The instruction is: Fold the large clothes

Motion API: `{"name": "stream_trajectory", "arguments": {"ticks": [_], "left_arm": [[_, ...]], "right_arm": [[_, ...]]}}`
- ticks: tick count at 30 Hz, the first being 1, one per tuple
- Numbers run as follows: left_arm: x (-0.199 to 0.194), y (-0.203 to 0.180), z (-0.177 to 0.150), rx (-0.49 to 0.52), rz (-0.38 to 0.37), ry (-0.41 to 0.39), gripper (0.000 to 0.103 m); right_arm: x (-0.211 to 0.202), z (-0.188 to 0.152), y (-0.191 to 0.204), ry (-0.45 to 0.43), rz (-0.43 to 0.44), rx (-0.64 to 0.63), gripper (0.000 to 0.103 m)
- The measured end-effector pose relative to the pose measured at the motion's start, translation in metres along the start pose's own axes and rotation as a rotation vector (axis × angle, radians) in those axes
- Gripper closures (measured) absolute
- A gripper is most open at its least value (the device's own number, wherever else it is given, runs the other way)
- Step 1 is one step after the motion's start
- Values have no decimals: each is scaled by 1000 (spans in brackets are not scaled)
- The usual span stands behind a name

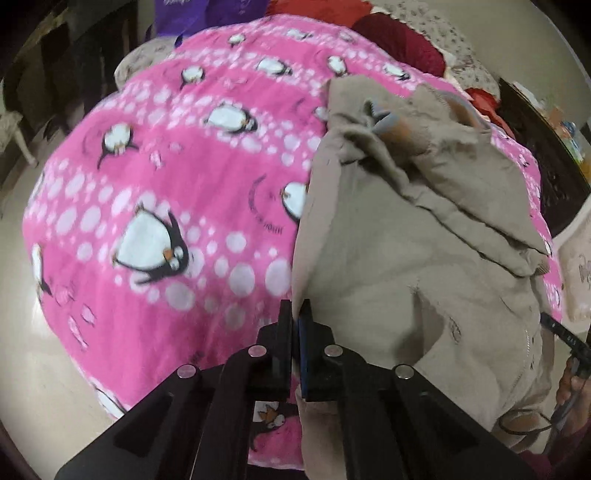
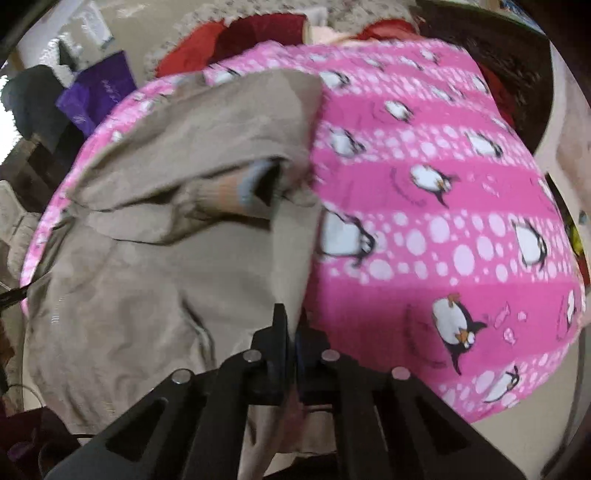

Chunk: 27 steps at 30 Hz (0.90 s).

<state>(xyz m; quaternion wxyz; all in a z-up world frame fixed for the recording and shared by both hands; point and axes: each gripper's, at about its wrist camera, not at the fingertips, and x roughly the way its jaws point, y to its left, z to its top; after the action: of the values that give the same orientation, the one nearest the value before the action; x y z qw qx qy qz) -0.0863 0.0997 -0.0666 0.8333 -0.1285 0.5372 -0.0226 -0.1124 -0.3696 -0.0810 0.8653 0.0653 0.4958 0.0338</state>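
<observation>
A large beige jacket point(image 1: 424, 258) lies on a pink penguin-print blanket point(image 1: 177, 177). A sleeve with a blue and orange cuff point(image 1: 391, 125) is folded across its upper part. My left gripper point(image 1: 296, 308) is shut on the jacket's left edge near the hem. In the right wrist view the jacket point(image 2: 147, 266) fills the left half, its cuff point(image 2: 236, 188) in the middle, on the blanket point(image 2: 443, 206). My right gripper point(image 2: 293, 317) is shut on the jacket's right edge, which is lifted in a taut fold.
Red and dark red clothes point(image 1: 399, 37) and a floral cushion point(image 1: 443, 33) lie at the blanket's far end. A purple bag point(image 2: 96, 92) stands beyond the far left corner. A dark wooden headboard point(image 1: 543, 147) runs along the right. Pale floor point(image 1: 44, 350) lies on the left.
</observation>
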Motion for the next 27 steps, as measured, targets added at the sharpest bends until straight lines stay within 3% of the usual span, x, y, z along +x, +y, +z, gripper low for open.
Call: {"name": "stream_trajectory", "arguments": {"ticks": [4, 5, 6, 7, 9, 15, 23, 27], "left_arm": [[-5, -10, 0, 24, 8, -14, 103], [-8, -11, -1, 27, 0, -12, 103], [-12, -12, -3, 29, -11, -11, 102], [-16, -12, -6, 30, -22, -8, 94], [-23, -11, -14, 29, -54, 2, 82], [-34, -9, -49, 23, -140, 80, 67], [-36, -9, -90, 72, -142, 146, 61], [-33, -13, -99, 90, -149, 154, 60]], "right_arm": [[-9, -2, -9, -18, 52, 77, 98], [-18, -4, -13, -19, 99, 112, 97], [-23, -7, -17, -10, 136, 129, 85], [-27, -11, -20, 1, 166, 139, 63], [-37, -23, -21, 24, 201, 139, 42], [-38, -66, -13, 151, 331, 153, 39], [-22, -116, 15, 293, 318, 38, 33], [-17, -130, 7, 305, 306, 69, 33]]}}
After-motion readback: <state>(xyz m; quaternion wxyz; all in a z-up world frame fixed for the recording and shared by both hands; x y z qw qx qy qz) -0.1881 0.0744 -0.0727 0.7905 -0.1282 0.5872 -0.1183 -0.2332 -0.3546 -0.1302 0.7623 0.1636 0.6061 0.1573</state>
